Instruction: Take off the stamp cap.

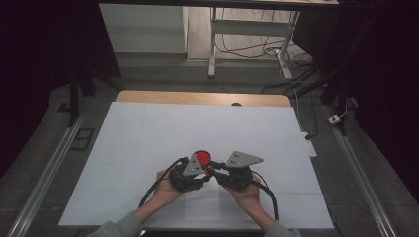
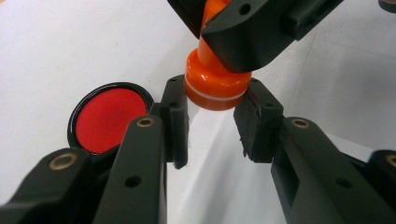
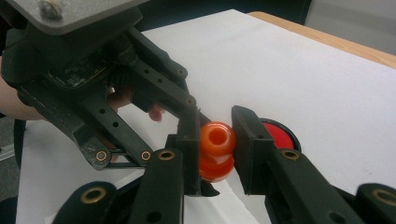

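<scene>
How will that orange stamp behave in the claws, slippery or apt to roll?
The orange stamp looks glossy and hard, so probably slippery against the pads. Its round base and knob suggest it would roll if laid sideways. It seems stiff and light, since the right claw holds it by the knob alone.
</scene>
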Demonstrator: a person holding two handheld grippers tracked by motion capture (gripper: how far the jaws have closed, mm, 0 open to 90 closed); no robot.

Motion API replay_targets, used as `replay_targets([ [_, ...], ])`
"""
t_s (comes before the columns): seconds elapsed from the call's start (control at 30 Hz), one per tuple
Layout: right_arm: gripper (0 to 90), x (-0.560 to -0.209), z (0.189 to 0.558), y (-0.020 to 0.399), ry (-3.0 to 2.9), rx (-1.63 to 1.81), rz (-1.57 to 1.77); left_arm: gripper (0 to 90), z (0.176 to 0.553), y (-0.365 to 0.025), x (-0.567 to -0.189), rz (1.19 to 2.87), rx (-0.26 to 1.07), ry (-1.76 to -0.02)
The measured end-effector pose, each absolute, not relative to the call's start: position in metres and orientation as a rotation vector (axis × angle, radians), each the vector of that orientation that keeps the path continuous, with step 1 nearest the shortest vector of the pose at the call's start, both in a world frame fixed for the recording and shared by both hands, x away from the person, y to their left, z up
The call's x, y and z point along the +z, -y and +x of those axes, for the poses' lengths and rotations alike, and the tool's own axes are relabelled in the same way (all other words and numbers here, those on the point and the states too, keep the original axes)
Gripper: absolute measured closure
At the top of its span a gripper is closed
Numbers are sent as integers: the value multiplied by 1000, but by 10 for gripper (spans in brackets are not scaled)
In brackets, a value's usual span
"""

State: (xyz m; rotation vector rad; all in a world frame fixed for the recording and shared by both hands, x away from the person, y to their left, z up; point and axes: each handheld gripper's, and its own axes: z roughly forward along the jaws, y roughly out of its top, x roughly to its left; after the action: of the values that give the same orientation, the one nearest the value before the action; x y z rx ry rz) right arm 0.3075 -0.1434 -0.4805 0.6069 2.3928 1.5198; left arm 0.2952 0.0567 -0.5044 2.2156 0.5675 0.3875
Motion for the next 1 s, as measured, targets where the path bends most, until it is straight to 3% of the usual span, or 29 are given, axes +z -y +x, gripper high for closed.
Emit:
replay_targets([
  [1.0, 729, -476, 303, 143, -2362, 1528, 605, 659, 291, -57, -500, 2221, 435, -541],
])
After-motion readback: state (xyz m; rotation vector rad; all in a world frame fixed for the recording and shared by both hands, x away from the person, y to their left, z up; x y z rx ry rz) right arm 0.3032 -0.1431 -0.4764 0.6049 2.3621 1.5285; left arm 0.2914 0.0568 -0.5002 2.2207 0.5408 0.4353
